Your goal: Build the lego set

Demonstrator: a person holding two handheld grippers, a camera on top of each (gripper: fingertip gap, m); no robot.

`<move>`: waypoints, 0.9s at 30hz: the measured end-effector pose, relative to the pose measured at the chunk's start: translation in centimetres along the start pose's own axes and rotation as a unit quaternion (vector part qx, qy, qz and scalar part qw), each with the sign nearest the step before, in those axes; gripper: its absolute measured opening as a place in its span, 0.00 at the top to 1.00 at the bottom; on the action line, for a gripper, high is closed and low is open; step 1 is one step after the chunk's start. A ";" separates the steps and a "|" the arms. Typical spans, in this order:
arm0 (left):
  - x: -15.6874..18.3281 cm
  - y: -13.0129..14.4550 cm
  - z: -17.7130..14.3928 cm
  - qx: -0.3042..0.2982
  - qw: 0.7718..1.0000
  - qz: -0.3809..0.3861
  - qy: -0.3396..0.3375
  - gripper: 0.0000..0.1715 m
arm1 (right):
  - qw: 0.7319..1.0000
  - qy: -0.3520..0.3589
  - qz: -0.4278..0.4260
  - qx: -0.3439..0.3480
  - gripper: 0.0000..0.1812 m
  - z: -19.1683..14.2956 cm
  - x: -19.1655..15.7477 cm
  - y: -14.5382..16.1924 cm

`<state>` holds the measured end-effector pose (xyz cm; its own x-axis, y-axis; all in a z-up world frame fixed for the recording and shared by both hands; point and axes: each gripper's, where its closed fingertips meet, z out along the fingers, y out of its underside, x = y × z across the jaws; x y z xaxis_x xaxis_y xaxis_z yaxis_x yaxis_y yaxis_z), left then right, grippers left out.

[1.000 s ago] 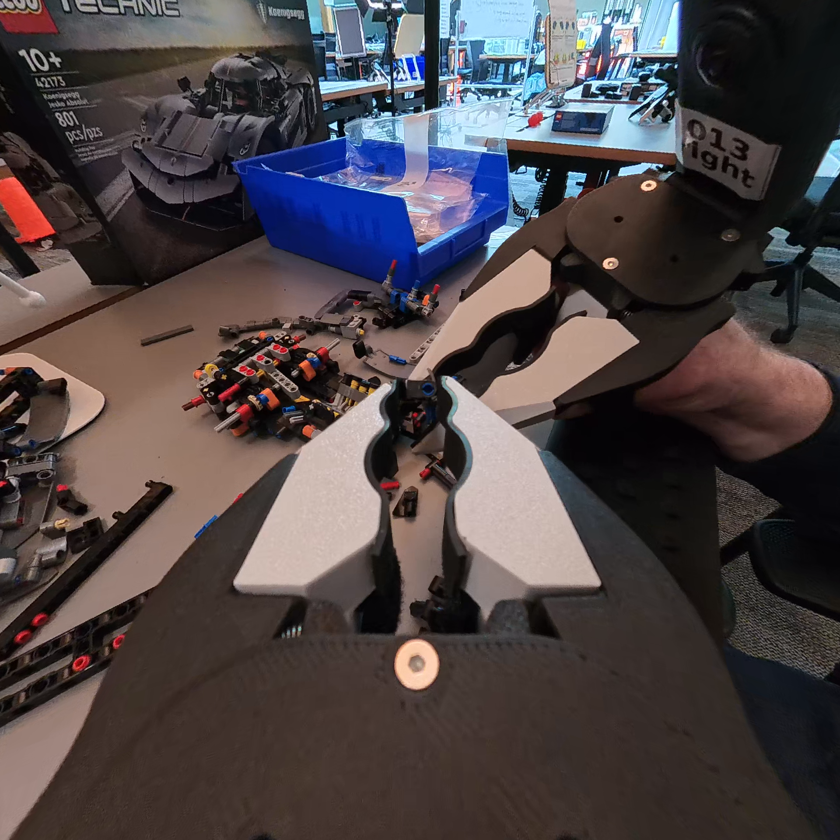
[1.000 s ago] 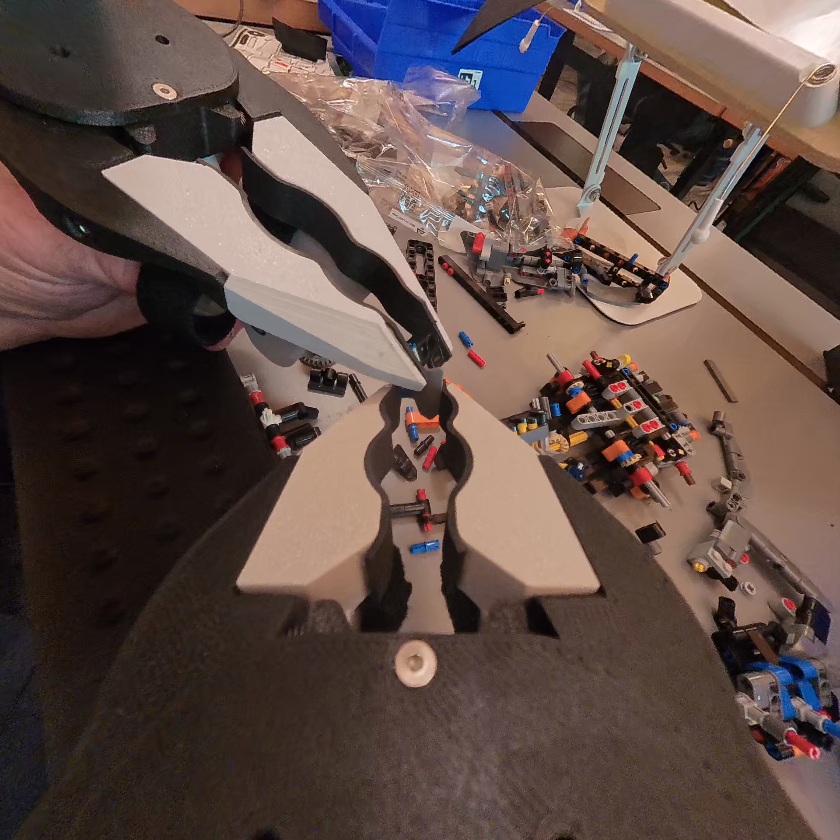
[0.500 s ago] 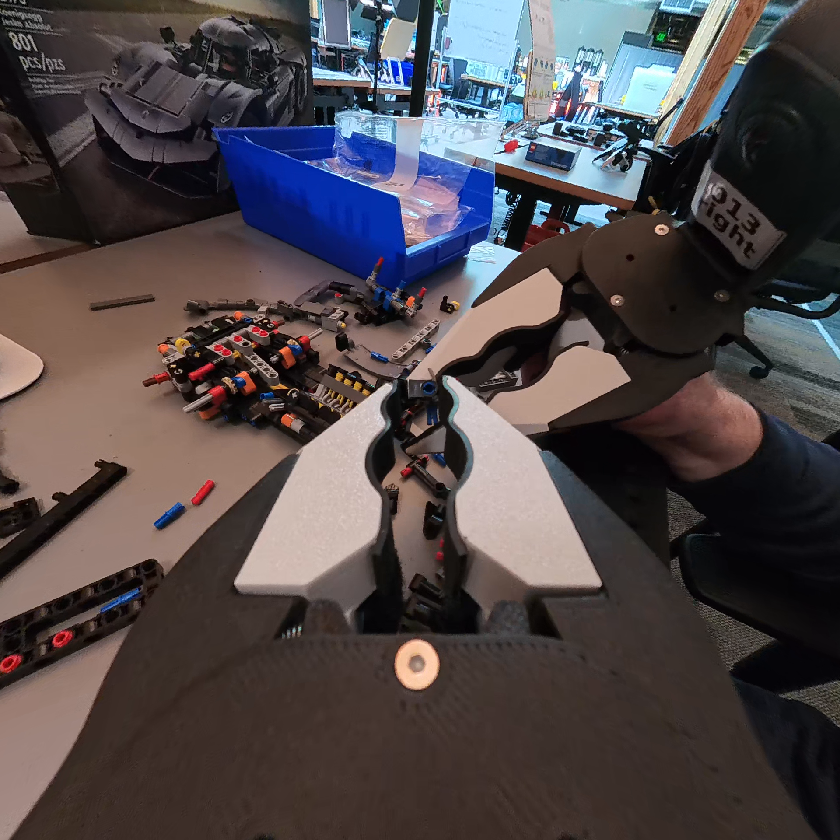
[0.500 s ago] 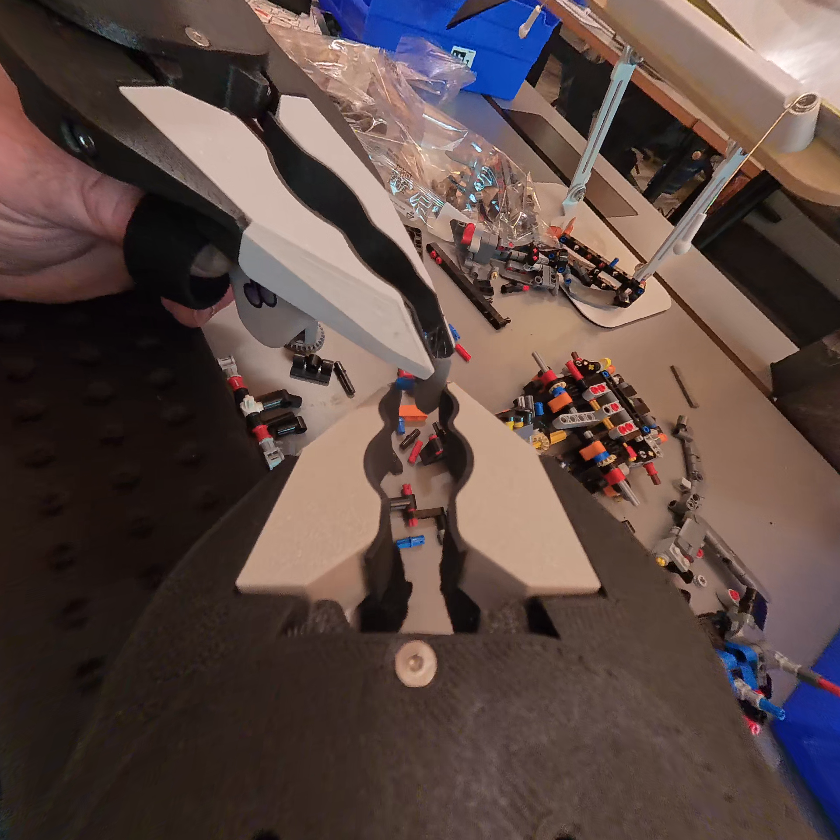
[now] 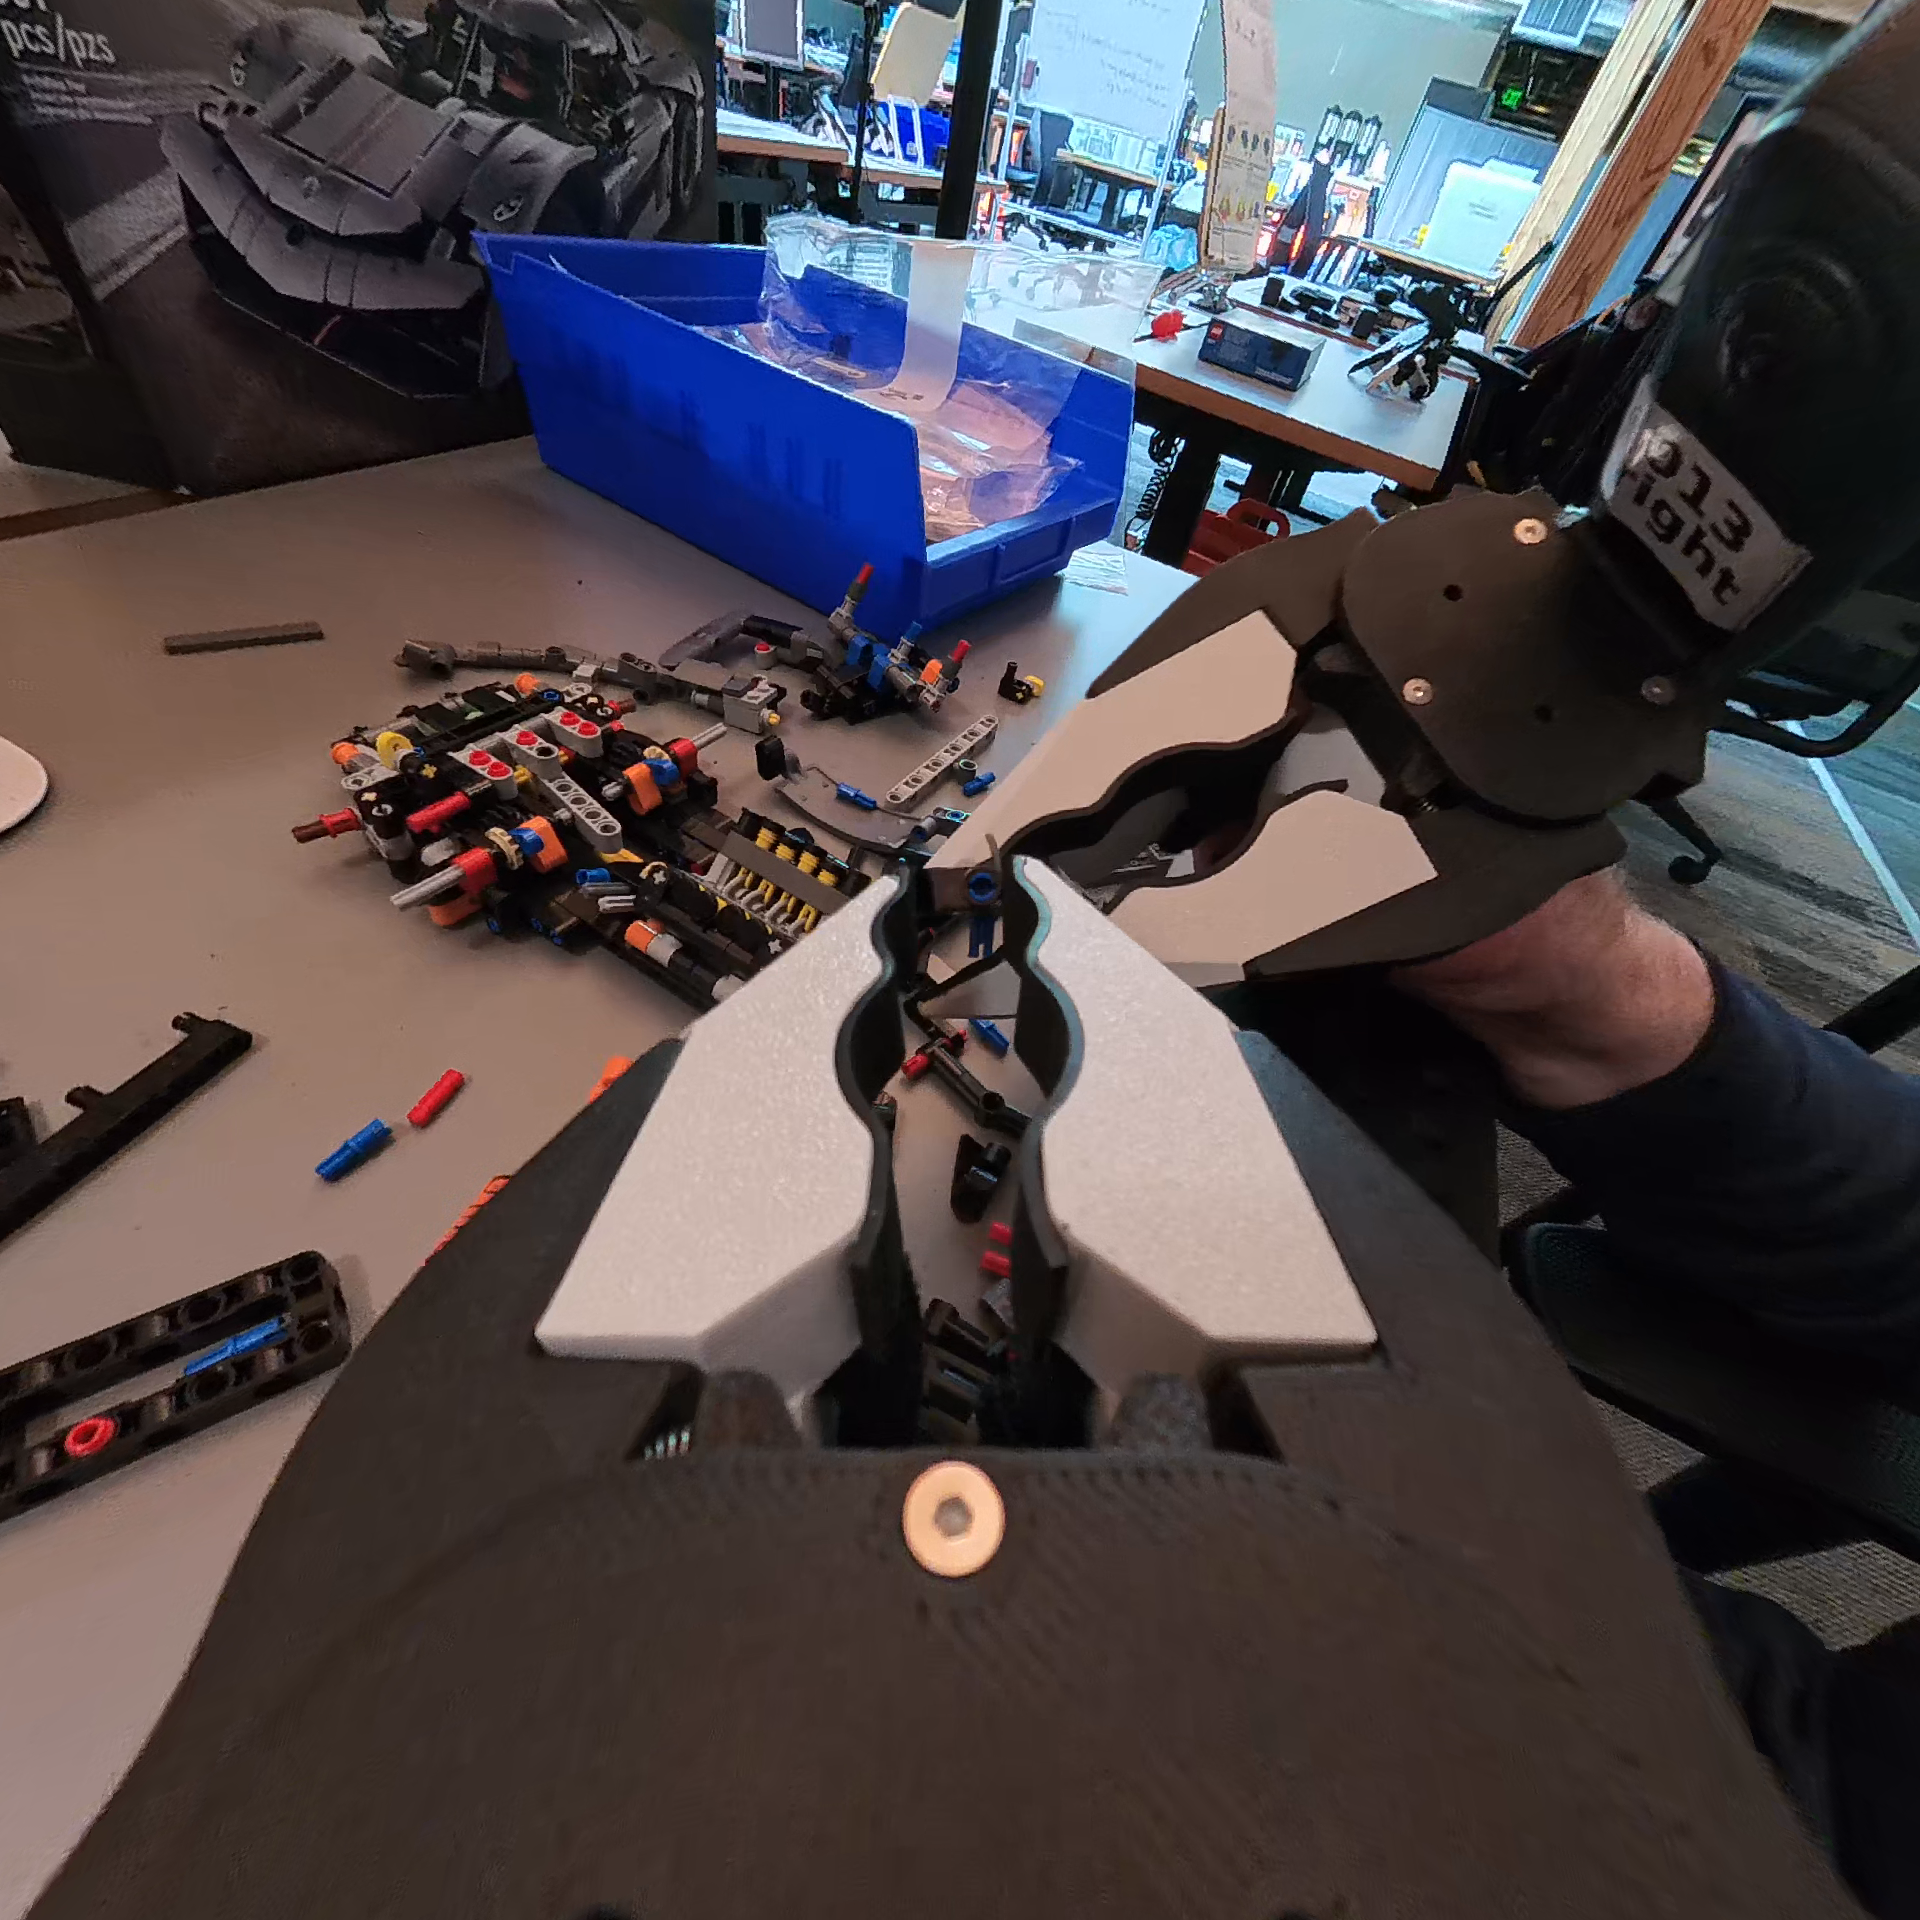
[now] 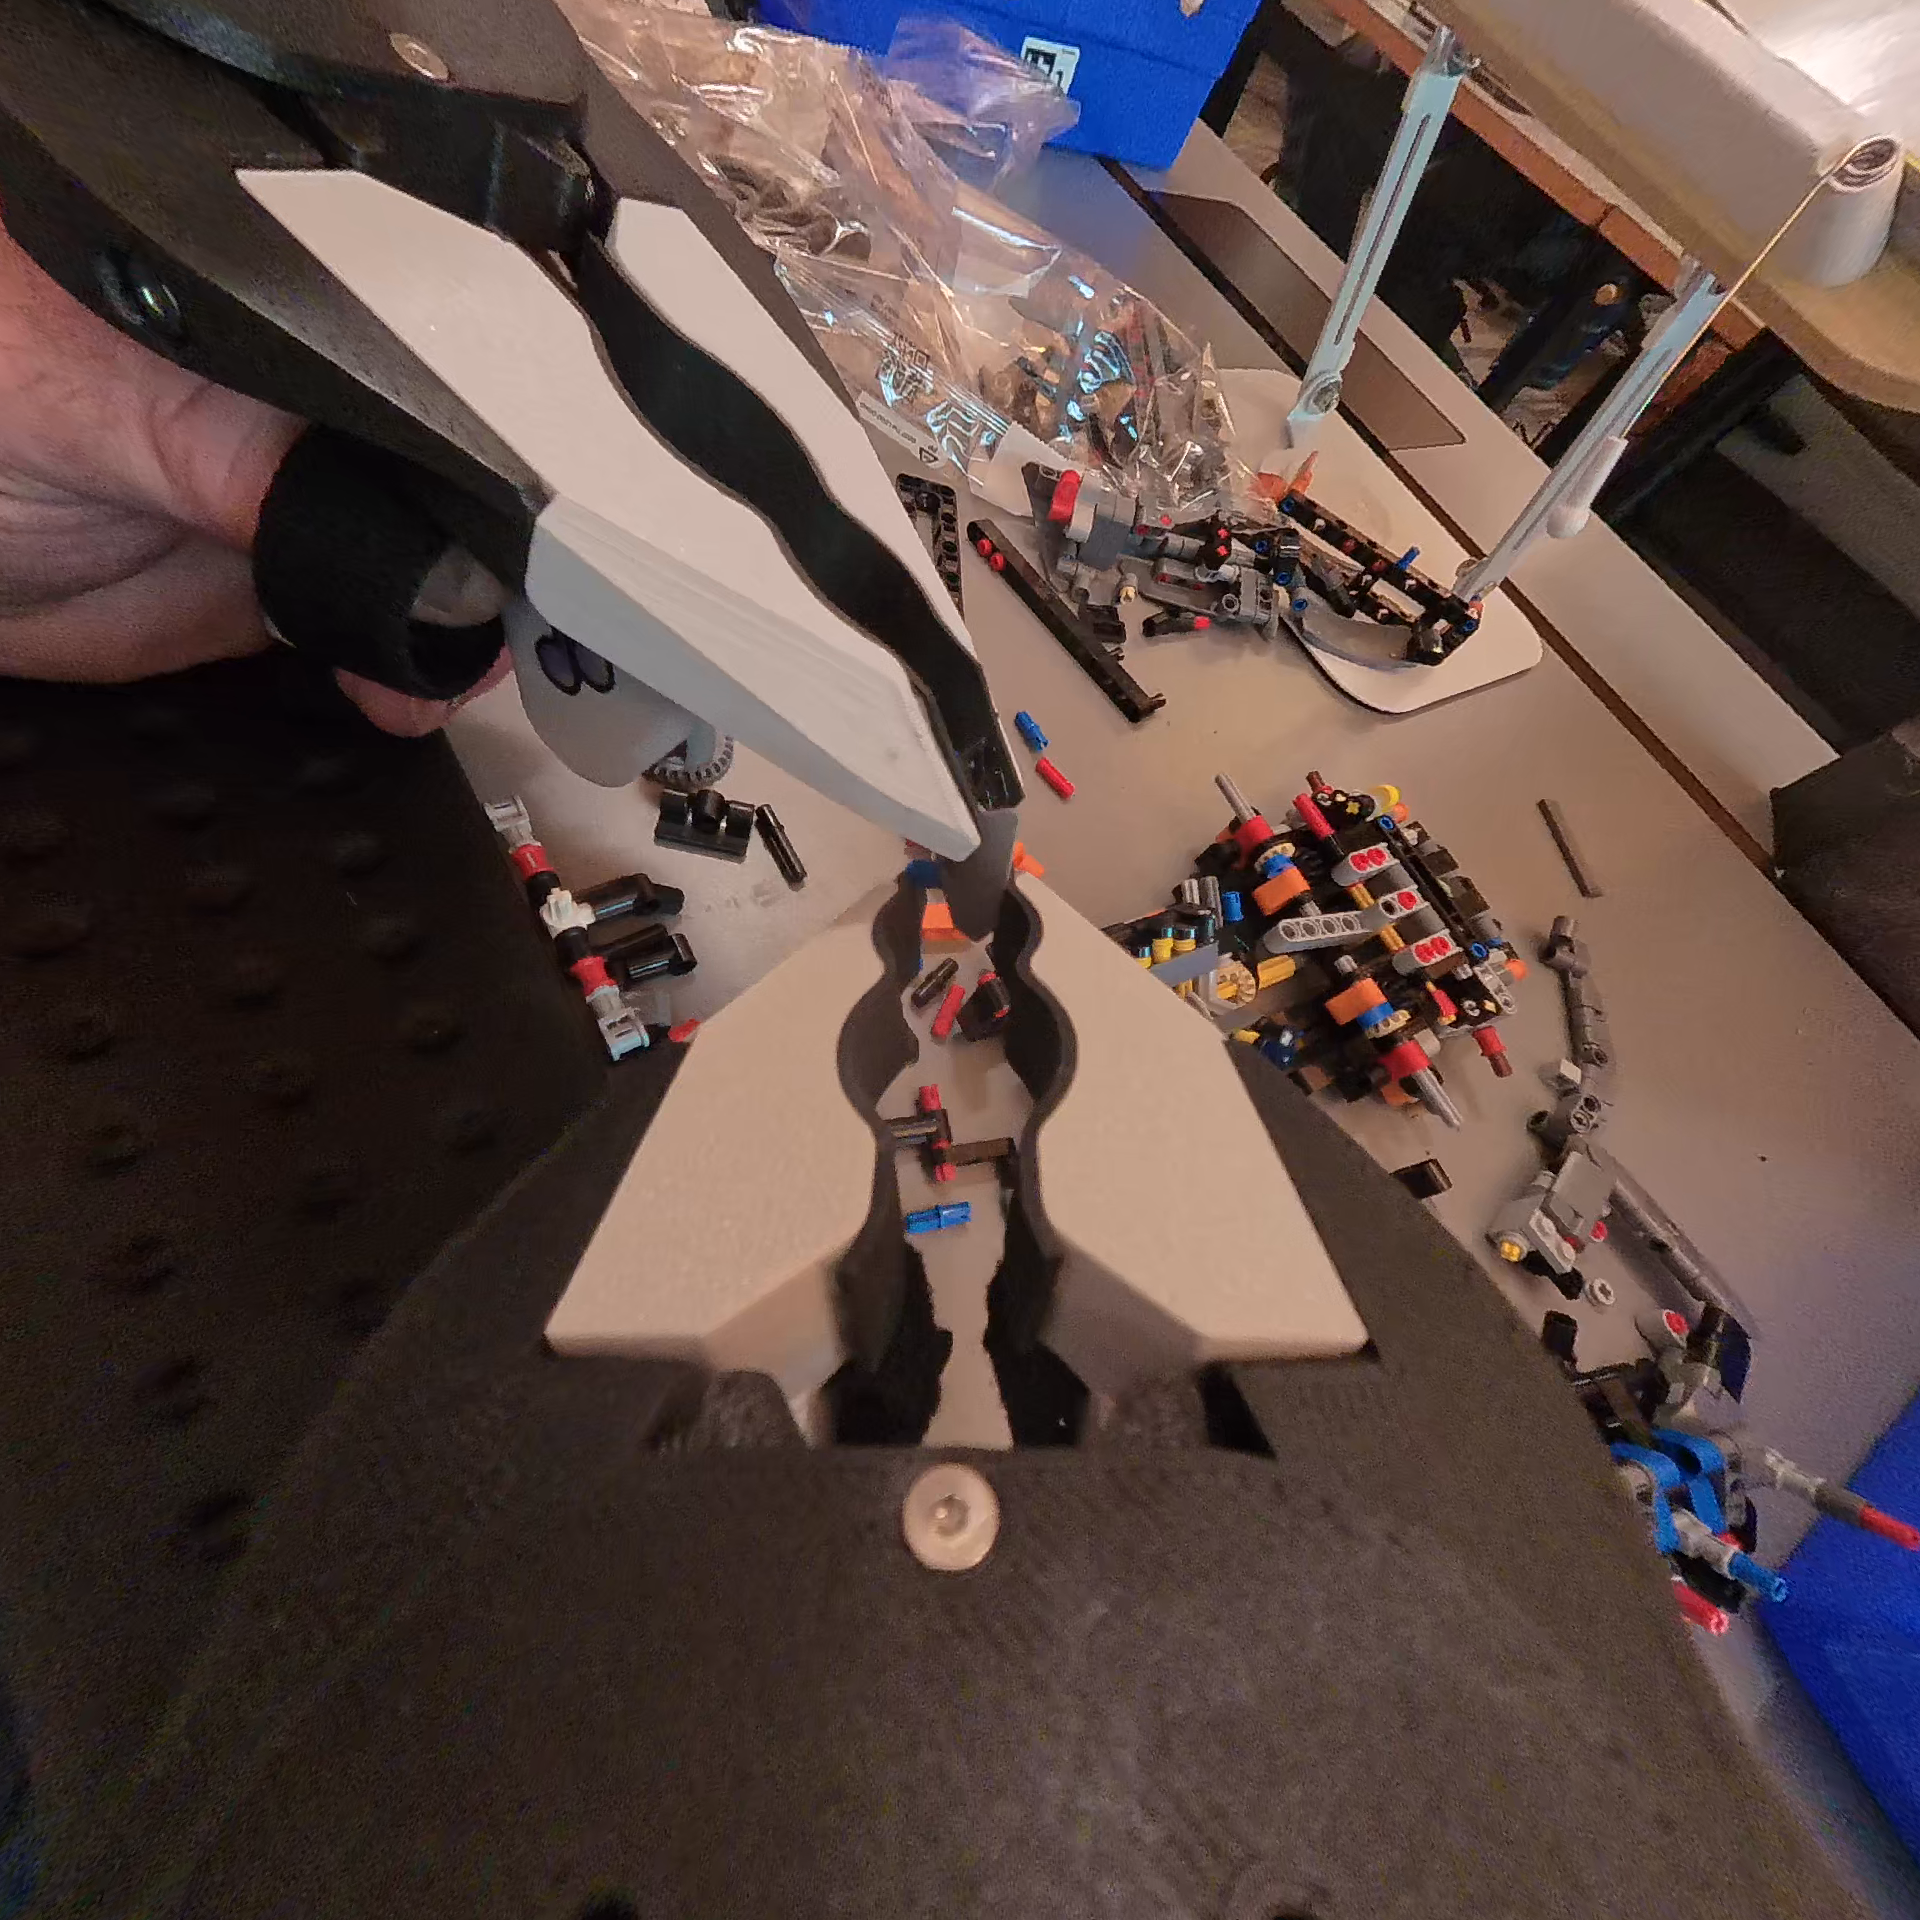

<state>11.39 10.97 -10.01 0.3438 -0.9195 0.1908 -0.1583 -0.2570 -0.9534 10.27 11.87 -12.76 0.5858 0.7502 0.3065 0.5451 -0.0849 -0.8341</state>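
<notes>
At upper centre of the left wrist view, a blue bin (image 5: pixel 748 447) on the bench (image 5: pixel 208 935) holds clear plastic bags (image 5: pixel 935 312) (contents unclear). The left gripper (image 5: pixel 961 894) jaws clamp a small black piece with a blue pin (image 5: pixel 980 886); the right gripper (image 6: pixel 961 899) jaws pinch a dark grey piece (image 6: pixel 982 868). The lego assembly (image 5: pixel 551 821) lies at centre left.

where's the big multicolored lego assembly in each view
Left wrist view: the multicolored lego assembly lies on the table left of centre, left of the fingertips.
Right wrist view: it lies right of centre, right of the fingertips.
Shared landmark: the blue bin at the table's far edge.
</notes>
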 end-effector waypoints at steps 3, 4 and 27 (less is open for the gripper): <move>-0.1 0.1 0.0 -0.002 1.000 -0.015 0.003 0.93 | 1.000 0.009 -0.010 -0.004 0.94 0.1 0.1 0.0; -0.2 0.2 0.1 -0.004 1.000 -0.019 0.004 0.93 | 1.000 0.017 -0.019 -0.008 0.94 0.1 0.2 0.1; -0.5 0.0 -0.2 0.004 0.998 -0.061 0.024 0.92 | 1.000 0.003 -0.026 -0.008 0.96 0.2 0.3 0.8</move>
<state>11.07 11.37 -10.12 0.3158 -0.8943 0.3171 -0.1107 -0.3667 -0.9238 10.70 12.16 -13.44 0.5601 0.7495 0.3530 0.5848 -0.0559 -0.8092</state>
